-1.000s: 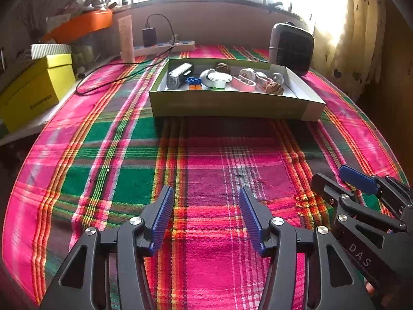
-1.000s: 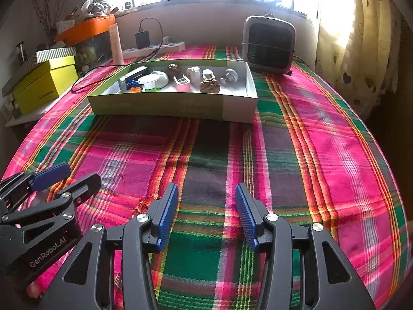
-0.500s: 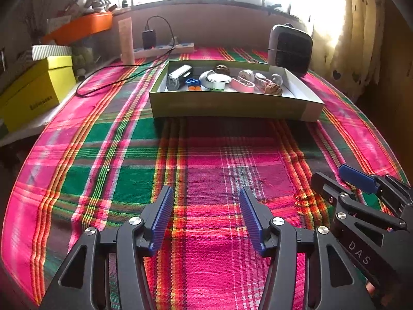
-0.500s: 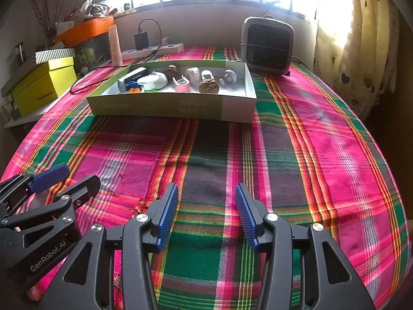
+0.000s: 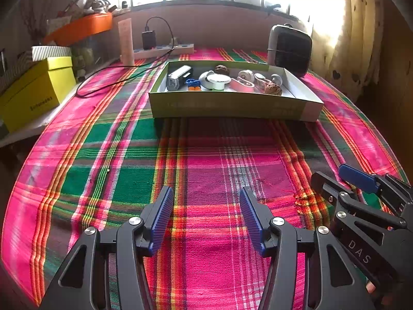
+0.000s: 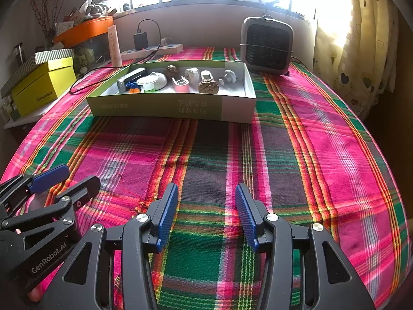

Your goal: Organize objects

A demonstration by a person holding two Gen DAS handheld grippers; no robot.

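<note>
A shallow green and white box (image 5: 232,107) (image 6: 170,107) sits far across the plaid cloth. Inside lie several small items: a silver gadget (image 5: 178,76), a white round lid (image 5: 219,80) (image 6: 148,80), a pink tape holder (image 5: 244,85) (image 6: 180,85), two walnuts (image 6: 208,86) (image 6: 171,71) and white knobs (image 6: 228,76). My left gripper (image 5: 205,208) hovers open over the near cloth, nothing between its blue pads. My right gripper (image 6: 206,205) stands open just beside it, also empty. Each gripper shows at the edge of the other's view.
A grey fan heater (image 6: 267,45) stands behind the box at the right. A power strip (image 5: 162,50) with a charger and a black cable lies at the back. Yellow boxes (image 5: 31,93) and an orange tray (image 6: 85,29) crowd the left side. A curtain (image 6: 361,38) hangs at the right.
</note>
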